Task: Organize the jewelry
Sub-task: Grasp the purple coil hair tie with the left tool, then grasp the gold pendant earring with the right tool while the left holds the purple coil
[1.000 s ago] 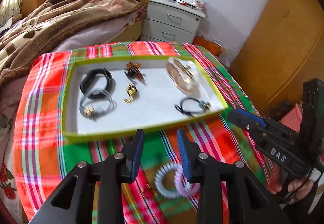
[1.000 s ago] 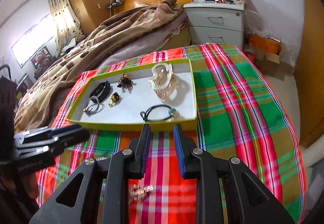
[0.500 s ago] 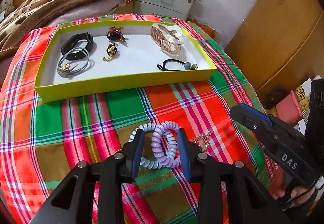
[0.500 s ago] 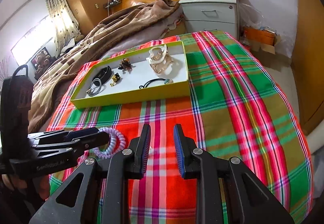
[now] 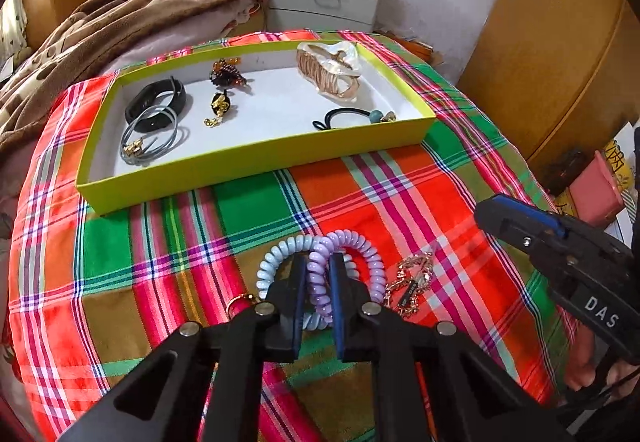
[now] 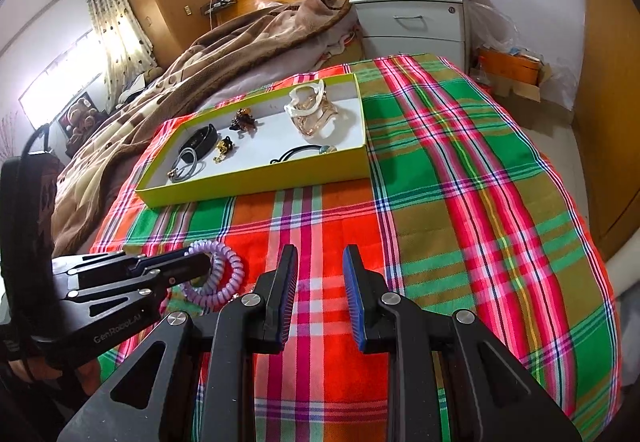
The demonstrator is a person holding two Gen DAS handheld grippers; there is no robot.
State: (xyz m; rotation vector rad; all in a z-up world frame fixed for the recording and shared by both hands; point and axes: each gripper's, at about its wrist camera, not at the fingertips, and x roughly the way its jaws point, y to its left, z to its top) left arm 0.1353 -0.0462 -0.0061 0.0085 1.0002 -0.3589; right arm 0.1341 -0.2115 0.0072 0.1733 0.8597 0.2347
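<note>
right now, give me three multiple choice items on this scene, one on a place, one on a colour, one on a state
1. Where does the gold chain lie?
A. inside the box
B. on the plaid cloth, right of the coil ties
C. on the nightstand

2. What colour is the coil tie between the left tool's fingers?
A. purple
B. black
C. yellow

3. How does the right tool stand?
A. shut on the chain
B. shut on a coil tie
C. open, holding nothing

Answers:
1 B: it lies on the plaid cloth outside the green box.
2 A: the left tool pinches the purple coil tie beside the light blue coil tie.
3 C: the right tool shows only cloth between its fingers.
</note>
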